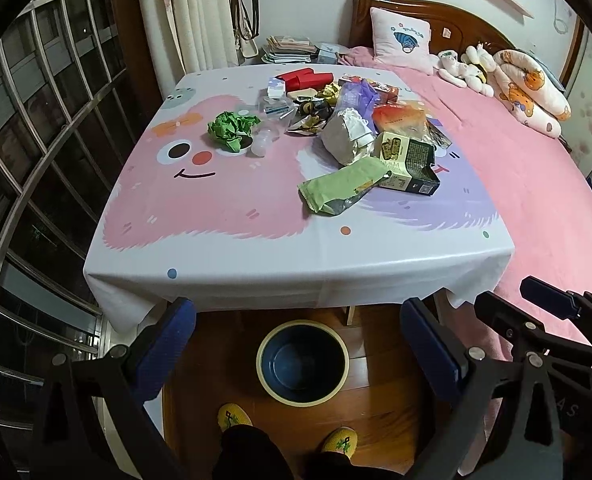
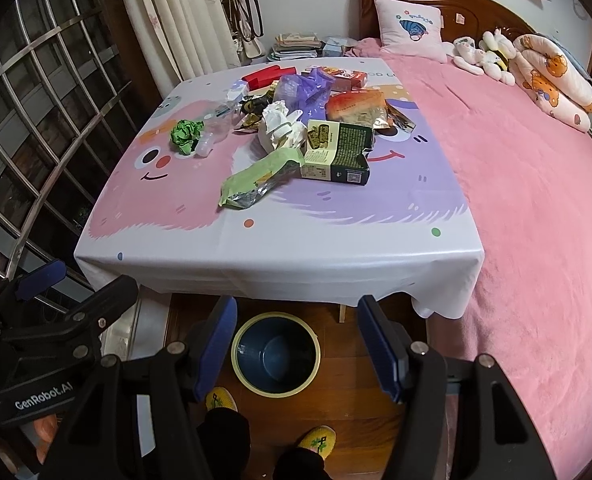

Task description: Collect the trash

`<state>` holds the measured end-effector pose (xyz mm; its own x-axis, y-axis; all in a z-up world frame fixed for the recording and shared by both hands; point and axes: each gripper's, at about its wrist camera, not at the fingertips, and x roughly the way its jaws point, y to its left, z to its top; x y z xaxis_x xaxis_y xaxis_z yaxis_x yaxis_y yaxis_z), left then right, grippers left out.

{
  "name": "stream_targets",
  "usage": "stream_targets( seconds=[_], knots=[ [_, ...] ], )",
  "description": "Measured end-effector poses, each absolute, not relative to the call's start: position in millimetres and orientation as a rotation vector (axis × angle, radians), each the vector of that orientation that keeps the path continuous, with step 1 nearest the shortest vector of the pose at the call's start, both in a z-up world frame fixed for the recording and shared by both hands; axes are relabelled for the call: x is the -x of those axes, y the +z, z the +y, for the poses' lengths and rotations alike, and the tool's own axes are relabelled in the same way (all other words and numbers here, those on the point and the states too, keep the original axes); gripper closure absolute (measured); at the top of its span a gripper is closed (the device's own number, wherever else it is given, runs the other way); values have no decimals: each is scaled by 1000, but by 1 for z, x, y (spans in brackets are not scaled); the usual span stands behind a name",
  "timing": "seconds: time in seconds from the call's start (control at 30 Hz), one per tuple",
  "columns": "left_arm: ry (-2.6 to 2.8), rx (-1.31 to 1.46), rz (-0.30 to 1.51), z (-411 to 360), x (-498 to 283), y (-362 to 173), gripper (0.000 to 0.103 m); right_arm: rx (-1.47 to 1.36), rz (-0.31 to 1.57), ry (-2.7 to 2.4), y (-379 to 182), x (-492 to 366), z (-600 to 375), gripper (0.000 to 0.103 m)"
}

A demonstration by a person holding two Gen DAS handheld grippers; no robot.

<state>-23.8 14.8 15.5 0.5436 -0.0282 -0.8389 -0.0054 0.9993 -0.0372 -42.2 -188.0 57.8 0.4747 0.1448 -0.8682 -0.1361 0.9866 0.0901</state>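
A heap of trash lies on the far half of the table (image 1: 224, 264): a green wrapper (image 1: 342, 188) (image 2: 258, 178), a dark green box (image 1: 410, 162) (image 2: 338, 150), crumpled white paper (image 1: 348, 136) (image 2: 280, 126), a green paper ball (image 1: 232, 126) (image 2: 186, 134), a purple bag (image 1: 356, 94), red boxes (image 1: 306, 78). An empty blue bin (image 1: 302, 362) (image 2: 276, 354) stands on the floor before the table. My left gripper (image 1: 298, 344) is open and empty above the bin. My right gripper (image 2: 294, 342) is open and empty beside it.
A pink bed (image 2: 536, 200) runs along the table's right side, with a pillow (image 1: 402, 38) and plush toys (image 1: 468, 66). A barred window (image 1: 36, 140) is on the left. The person's yellow slippers (image 1: 234, 416) stand behind the bin.
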Motion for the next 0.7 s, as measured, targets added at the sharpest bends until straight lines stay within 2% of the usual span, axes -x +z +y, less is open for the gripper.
stream_targets(
  seconds=[0.5,0.7],
  knots=[
    [-4,46,980,19,40,18,2,1,1058,188,60,55,-185,40],
    [-3,45,979,18,47,20,7,8,1055,203,61,59,-185,40]
  ],
)
